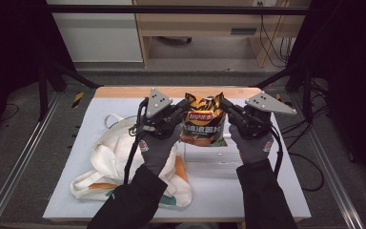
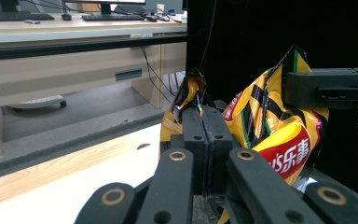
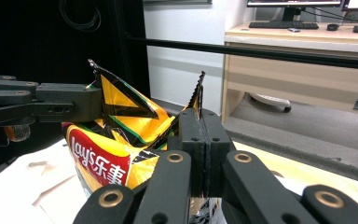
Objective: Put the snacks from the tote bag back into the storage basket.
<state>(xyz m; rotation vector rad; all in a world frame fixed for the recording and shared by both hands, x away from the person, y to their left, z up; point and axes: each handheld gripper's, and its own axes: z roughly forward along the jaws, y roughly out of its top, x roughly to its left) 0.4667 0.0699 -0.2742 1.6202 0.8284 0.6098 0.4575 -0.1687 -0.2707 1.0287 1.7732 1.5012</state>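
holding a chip bag above a white-covered table, desks behind

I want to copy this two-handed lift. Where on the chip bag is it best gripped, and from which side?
Grip the chip bag by its flat top seam, one corner each, coming in from either side: left gripper and right gripper are shut there now. The puffed body offers nothing flat.
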